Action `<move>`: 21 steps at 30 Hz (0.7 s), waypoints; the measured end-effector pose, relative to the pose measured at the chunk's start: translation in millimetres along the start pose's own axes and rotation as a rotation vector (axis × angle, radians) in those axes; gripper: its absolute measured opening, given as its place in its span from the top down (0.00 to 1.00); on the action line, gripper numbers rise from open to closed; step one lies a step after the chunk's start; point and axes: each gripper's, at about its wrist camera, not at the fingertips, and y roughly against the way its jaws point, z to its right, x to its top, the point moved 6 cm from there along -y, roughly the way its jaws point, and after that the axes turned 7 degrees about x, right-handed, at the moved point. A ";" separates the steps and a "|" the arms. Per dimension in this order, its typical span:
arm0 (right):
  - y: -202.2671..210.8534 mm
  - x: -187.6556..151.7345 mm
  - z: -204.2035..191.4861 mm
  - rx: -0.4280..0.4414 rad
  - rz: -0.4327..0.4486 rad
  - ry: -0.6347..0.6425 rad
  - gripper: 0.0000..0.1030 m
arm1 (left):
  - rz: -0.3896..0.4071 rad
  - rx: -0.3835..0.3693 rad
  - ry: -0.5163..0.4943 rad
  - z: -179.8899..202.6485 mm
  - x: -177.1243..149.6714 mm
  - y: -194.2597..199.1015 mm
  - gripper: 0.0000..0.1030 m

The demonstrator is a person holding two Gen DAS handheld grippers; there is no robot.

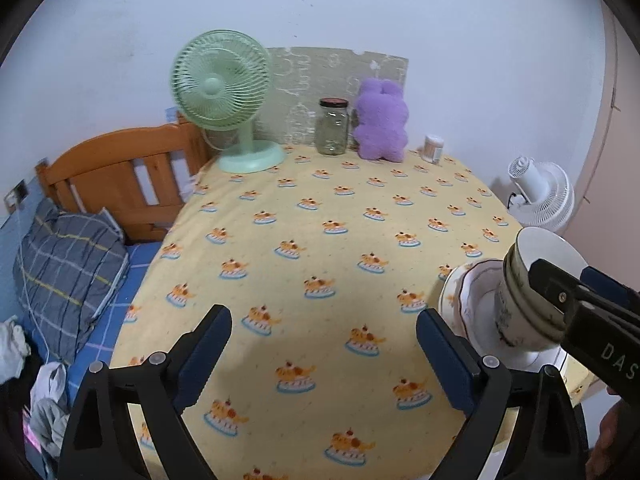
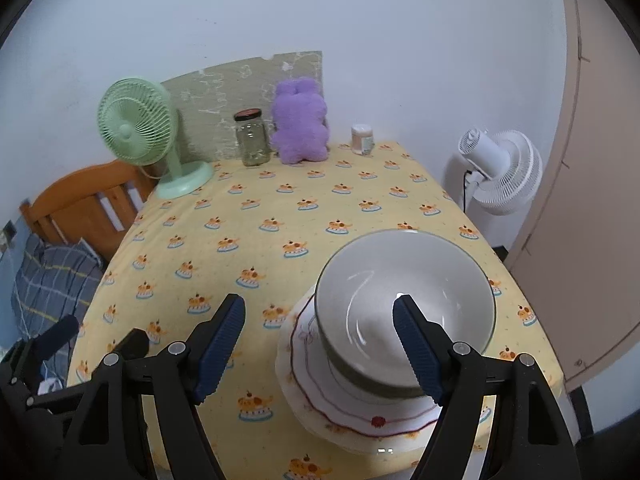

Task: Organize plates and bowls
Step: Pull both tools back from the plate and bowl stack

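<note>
Nearest the lens: right tool [image 2: 320, 350], blue-padded fingers [image 2: 416, 350] spread wide, gripping nothing. One finger over the inside of the grey-white glazed ceramic bowl [image 2: 404, 304], the other out past its left rim above the cloth; contact between finger and bowl impossible to judge. Bowl tilted, stacked with another bowl of the same shape beneath it, both resting in the white scalloped plate with a thin red line and small red motif [image 2: 360, 412]. Plate lying flat on the table under a yellow cloth printed with orange cats on cakes [image 2: 260, 208], at the near right corner.

Left of the bowl, well apart: left tool [image 1: 323, 356], also spread wide and empty, hanging over bare cloth. From that side, bowl [image 1: 532, 292] leaning toward the right tool, whose black arm crosses in front of it.

Beyond the bowl, at the table's far edge against the wall: mint-green desk fan [image 2: 138, 136] far left, clear glass jar with dark lid [image 2: 251, 138], purple plush rabbit [image 2: 300, 122], small white lidded tub [image 2: 362, 140]. Right of the bowl, off the table: white standing fan [image 2: 504, 170]. Left of the table: orange wooden headboard [image 1: 120, 176] and grey checked pillow [image 1: 66, 268].
</note>
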 end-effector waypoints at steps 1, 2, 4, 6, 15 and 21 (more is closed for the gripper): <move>1.8 -3.1 -0.2 0.006 0.006 0.006 0.23 | 0.002 0.003 0.007 -1.5 -2.7 2.5 0.08; 4.2 -8.0 -0.6 0.012 0.009 0.013 0.23 | 0.008 0.008 0.015 -3.4 -7.1 7.1 0.08; 8.1 -18.9 -0.9 0.022 0.011 0.025 0.21 | 0.025 0.022 0.024 -6.1 -15.2 14.6 0.08; 13.7 -32.2 -0.3 0.032 0.016 0.036 0.20 | 0.033 0.036 0.025 -6.3 -23.7 19.8 0.07; 32.7 -64.4 1.6 0.050 0.054 0.058 0.17 | 0.060 0.052 0.031 -2.8 -54.2 38.1 0.07; 43.0 -69.3 2.1 0.050 0.082 0.056 0.16 | 0.086 0.047 0.041 -5.5 -56.1 47.6 0.07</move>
